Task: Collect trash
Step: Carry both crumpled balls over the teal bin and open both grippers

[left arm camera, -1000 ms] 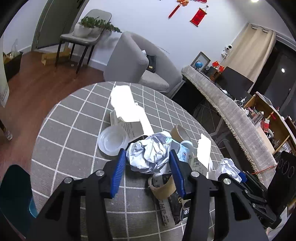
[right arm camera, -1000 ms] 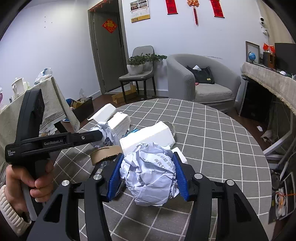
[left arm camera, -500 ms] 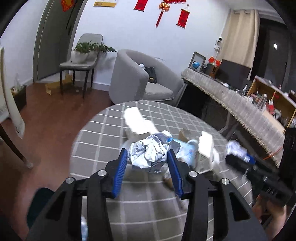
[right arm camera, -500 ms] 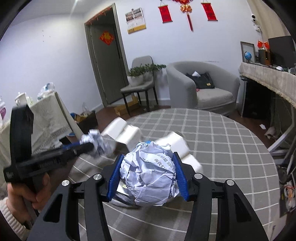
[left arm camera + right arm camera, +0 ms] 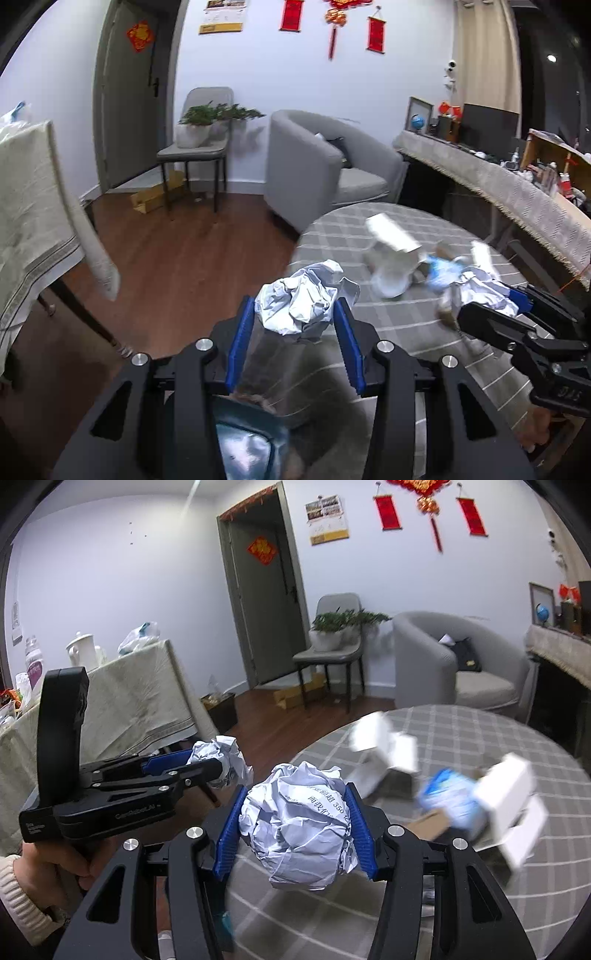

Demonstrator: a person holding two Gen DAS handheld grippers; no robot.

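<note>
My left gripper (image 5: 294, 310) is shut on a crumpled silvery-white paper wad (image 5: 303, 301), held at the left edge of the round grey checked table (image 5: 343, 229). Under it lies a teal object (image 5: 243, 446) behind clear plastic, mostly hidden. My right gripper (image 5: 295, 805) is shut on a ball of crumpled printed paper (image 5: 299, 827) above the table (image 5: 461, 731). In the right wrist view, the left gripper (image 5: 207, 766) with its wad (image 5: 223, 755) sits to the left, held by a hand (image 5: 55, 864). White foam boxes (image 5: 391, 236) and a blue wrapper (image 5: 443, 267) lie on the table.
A grey armchair (image 5: 314, 173) stands beyond the table, and a chair carrying a potted plant (image 5: 199, 125) is by the door. A cloth-covered table (image 5: 33, 206) is at the left across the wooden floor (image 5: 177, 266). A long covered sideboard (image 5: 517, 192) runs along the right.
Both grippers have carried their paper wads up off the pile and swung left. The left one now hangs at the table's edge, and the remaining trash lies to the right.
</note>
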